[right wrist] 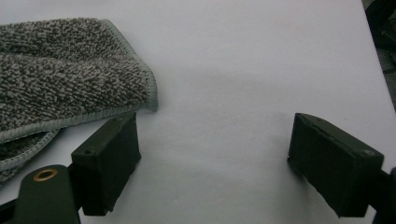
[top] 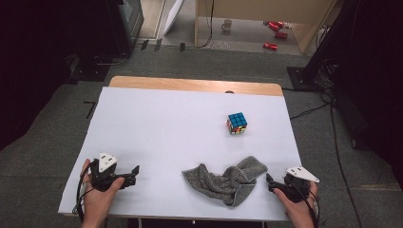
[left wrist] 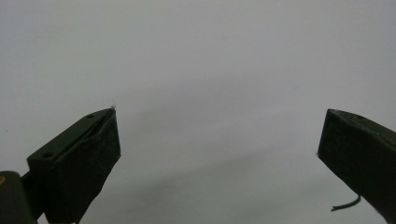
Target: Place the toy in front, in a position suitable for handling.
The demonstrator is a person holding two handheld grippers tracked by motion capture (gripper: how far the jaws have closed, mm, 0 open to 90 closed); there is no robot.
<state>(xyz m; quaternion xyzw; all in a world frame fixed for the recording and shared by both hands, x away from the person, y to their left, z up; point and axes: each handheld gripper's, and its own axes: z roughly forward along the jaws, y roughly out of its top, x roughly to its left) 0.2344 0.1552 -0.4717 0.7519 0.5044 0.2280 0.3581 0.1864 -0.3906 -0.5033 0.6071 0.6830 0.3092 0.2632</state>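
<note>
A crumpled grey terry-cloth towel lies on the white surface near the person's edge, right of the middle. The right gripper, held in the person's right hand, sits just right of the towel; its jaws stand wide apart with only bare surface between them. In the right gripper view one jaw rests right beside the towel's stitched hem, gripping nothing; whether it touches the cloth cannot be told. The left gripper, in the left hand, is at the near left, well apart from the towel. Its jaws are also wide open and empty over plain white surface. A multicoloured puzzle cube with a mostly blue top stands farther back, to the right.
</note>
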